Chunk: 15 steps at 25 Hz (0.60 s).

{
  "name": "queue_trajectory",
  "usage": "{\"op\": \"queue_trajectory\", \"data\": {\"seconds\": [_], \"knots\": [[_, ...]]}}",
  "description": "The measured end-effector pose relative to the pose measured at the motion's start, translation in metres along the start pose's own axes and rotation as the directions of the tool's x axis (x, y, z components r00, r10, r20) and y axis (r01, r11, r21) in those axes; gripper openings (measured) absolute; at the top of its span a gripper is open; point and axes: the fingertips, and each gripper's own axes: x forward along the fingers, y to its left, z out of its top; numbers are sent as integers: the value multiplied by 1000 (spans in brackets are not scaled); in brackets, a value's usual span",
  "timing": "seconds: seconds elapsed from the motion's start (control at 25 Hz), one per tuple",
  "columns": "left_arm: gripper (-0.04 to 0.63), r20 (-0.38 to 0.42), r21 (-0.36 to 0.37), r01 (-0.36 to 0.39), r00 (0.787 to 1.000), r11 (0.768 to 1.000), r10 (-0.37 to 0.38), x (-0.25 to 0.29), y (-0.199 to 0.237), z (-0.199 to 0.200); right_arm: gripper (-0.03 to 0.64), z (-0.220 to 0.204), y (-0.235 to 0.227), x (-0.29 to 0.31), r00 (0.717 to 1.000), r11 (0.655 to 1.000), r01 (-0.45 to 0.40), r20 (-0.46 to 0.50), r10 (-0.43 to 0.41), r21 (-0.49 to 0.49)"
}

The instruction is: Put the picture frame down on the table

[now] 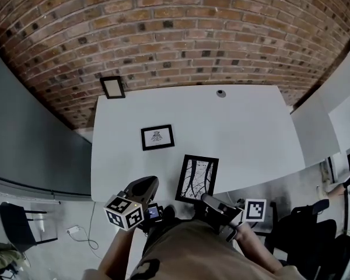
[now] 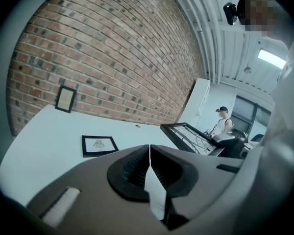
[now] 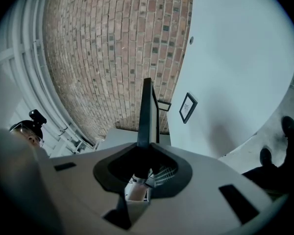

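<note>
Both tongs sit low at the near edge of the table (image 1: 251, 133). The right tongs (image 1: 205, 199) are clamped on the bottom rim of the picture frame (image 1: 196, 178), while the left tongs (image 1: 147, 185) are pressed together on nothing.

The white table fills the middle of the head view and runs back to a brick wall (image 1: 163, 22). The black picture frame, the largest thing over it, hangs above the near edge with its line drawing facing up. Farther in, a smaller frame (image 1: 157, 137) lies flat, and a third frame (image 1: 112, 87) leans on the bricks at the far left corner. A small round thing (image 1: 221, 93) sits near the far edge.

The task looks well under way but unfinished: the frame is at the table and firmly held, and it appears not yet to rest on the top. It has to be lowered flat and let go.

The right gripper view shows the frame edge-on as a thin dark bar rising out of the jaws, which settles the grip. The left gripper view shows its own jaws meeting in a bare seam. It also catches the held frame from the side, slanted and seemingly raised off the table, and a person in a cap (image 2: 223, 121) far behind. The head view shows neither of these.
</note>
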Motion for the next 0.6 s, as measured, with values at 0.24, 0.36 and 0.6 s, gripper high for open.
{"op": "queue_trajectory", "data": {"seconds": [0.24,0.36,0.6], "knots": [[9,18,-53,45,999,998,-44,15,-14,9,57,11,-3,-12,1000,1000,-7,28,7,10],[9,-3,-4,33,999,999,-33,20,-18,9,57,14,-3,-16,999,1000,-10,33,10,4],[9,-12,27,25,1000,999,-25,18,-22,5,57,22,1,-16,998,1000,-28,48,28,-9]]}}
